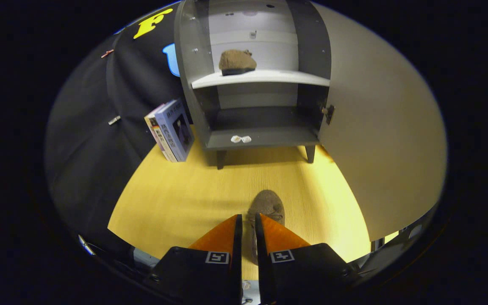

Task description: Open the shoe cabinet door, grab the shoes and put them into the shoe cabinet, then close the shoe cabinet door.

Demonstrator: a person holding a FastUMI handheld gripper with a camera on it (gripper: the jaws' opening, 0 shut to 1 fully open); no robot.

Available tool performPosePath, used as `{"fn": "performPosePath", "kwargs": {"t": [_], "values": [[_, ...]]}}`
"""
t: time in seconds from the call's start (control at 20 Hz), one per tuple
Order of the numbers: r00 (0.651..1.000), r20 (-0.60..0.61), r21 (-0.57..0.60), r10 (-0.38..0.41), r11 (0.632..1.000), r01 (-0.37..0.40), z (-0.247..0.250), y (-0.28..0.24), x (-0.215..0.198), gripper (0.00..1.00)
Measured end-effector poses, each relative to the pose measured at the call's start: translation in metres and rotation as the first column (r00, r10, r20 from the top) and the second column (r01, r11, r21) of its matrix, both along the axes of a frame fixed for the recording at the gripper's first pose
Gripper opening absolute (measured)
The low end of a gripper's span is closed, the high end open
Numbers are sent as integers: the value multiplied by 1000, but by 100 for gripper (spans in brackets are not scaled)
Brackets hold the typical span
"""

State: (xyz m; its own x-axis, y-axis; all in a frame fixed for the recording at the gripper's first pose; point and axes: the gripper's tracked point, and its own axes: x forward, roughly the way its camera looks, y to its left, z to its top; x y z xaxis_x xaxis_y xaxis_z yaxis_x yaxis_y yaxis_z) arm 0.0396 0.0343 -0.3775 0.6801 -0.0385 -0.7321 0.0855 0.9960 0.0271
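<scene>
Two gripper (248, 223) fingers pinching fuzzy brown shoe (266, 204), woodgrain floor (176, 199)

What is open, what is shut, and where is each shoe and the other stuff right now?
Cabinet door: swung wide open.
Shoe on the shelf: put away, upright.
Shoe on the floor: gripped at its near end.
Gripper: fingers closed on that shoe's edge.
Books: standing, leaning beside the cabinet.

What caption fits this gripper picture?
Hand-held gripper pinches fuzzy brown slipper; its twin sits inside the open grey cabinet.
</scene>
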Motion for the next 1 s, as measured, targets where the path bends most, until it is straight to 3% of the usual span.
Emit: {"fn": "performPosePath", "kwargs": {"t": [0.45,1.0], "values": [[986,-162,-3,-42,999,42,-116,-11,-5,21],[984,-173,33,-48,998,54,-161,-13,22,25]]}}
